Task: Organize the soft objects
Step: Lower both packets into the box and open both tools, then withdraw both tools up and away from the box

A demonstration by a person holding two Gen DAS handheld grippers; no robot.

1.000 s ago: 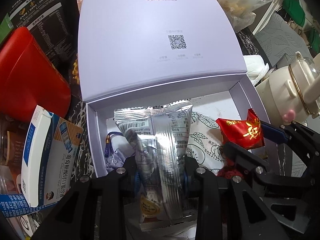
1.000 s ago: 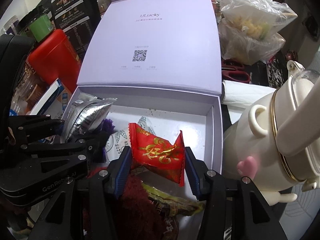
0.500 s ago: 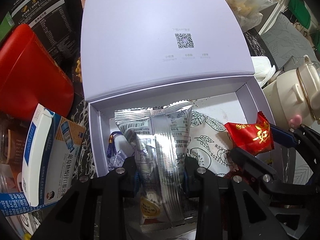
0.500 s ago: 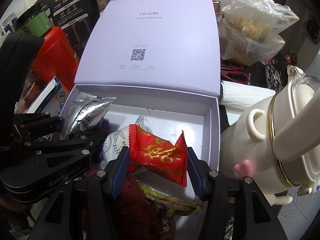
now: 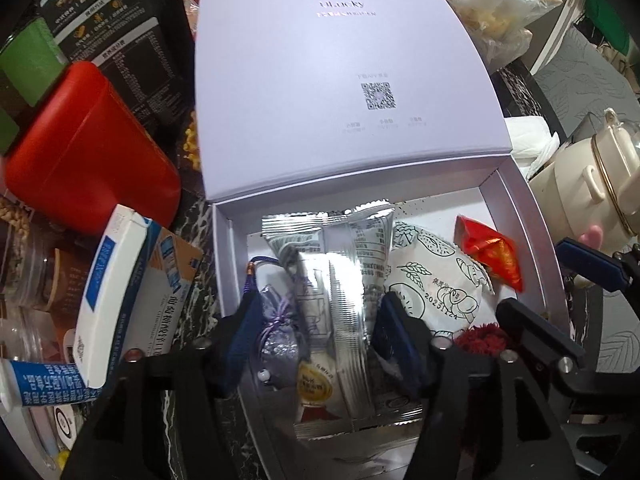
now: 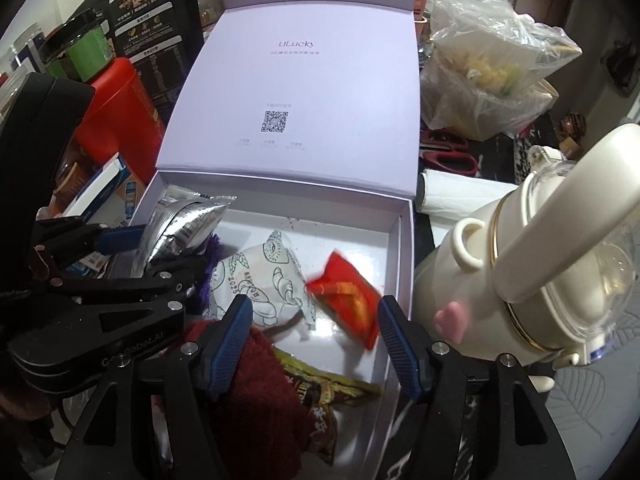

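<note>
A lavender box [image 5: 516, 208] [image 6: 404, 264] lies with its lid folded back. My left gripper [image 5: 320, 332] hangs over the box's left side. Its jaws are opening, and the silver foil packet [image 5: 344, 280] lies loose between them, touched by neither pad. My right gripper [image 6: 316, 340] is opening too. The red packet [image 6: 348, 300] [image 5: 492, 252], blurred, sits free in the box near the right pad. Also inside are a white printed pouch [image 6: 264, 280] [image 5: 432, 280], a purple sachet [image 5: 276, 320], a dark red fuzzy item [image 6: 256, 380] and a brown snack packet [image 6: 328, 392].
A cream kettle [image 6: 520, 260] stands tight against the box's right wall. Left of the box are a red tin [image 5: 88, 148] and a blue-and-white carton [image 5: 120, 280]. Behind the kettle sit a plastic bag [image 6: 488, 72] and red scissors [image 6: 448, 156].
The left jaws, shut on the silver packet before, have spread and let it go. The right jaws have widened and the red packet has slipped down toward the box's right wall.
</note>
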